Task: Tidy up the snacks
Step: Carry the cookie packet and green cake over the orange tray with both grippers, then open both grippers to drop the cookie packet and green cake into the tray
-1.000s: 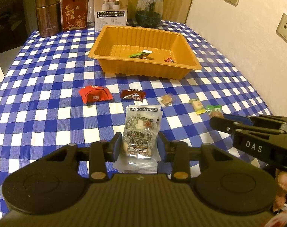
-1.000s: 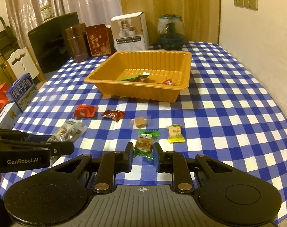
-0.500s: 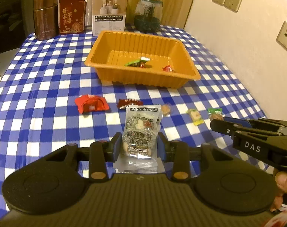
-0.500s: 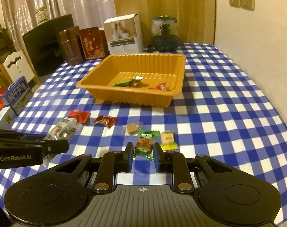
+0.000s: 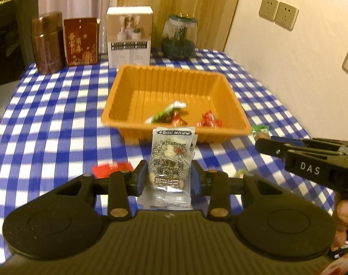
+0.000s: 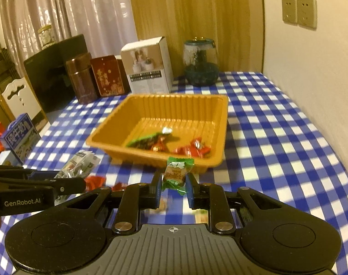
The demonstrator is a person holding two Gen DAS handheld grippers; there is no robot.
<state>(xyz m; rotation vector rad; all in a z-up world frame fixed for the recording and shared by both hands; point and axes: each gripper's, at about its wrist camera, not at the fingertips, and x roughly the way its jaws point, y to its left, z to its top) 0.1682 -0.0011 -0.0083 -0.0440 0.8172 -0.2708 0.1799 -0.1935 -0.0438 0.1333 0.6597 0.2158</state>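
Observation:
My left gripper (image 5: 169,176) is shut on a clear nut-bar packet (image 5: 171,160) and holds it above the table, just short of the orange tray (image 5: 174,91). My right gripper (image 6: 174,185) is shut on a green-wrapped candy (image 6: 176,174), also lifted near the tray's (image 6: 164,105) front rim. The tray holds a green wrapper (image 6: 146,139) and red candies (image 6: 192,149). The right gripper shows in the left wrist view (image 5: 277,146); the left gripper and its packet (image 6: 80,165) show in the right wrist view.
A red packet (image 5: 112,168) and small sweets (image 6: 162,204) lie on the blue checked tablecloth (image 5: 47,119) below the grippers. Brown tins (image 5: 47,41), a white box (image 5: 129,36) and a glass jar (image 5: 178,36) stand at the table's back edge. A wall runs along the right.
Both grippers have lifted their snacks off the table and moved forward toward the tray, which now looks closer and larger in both views.

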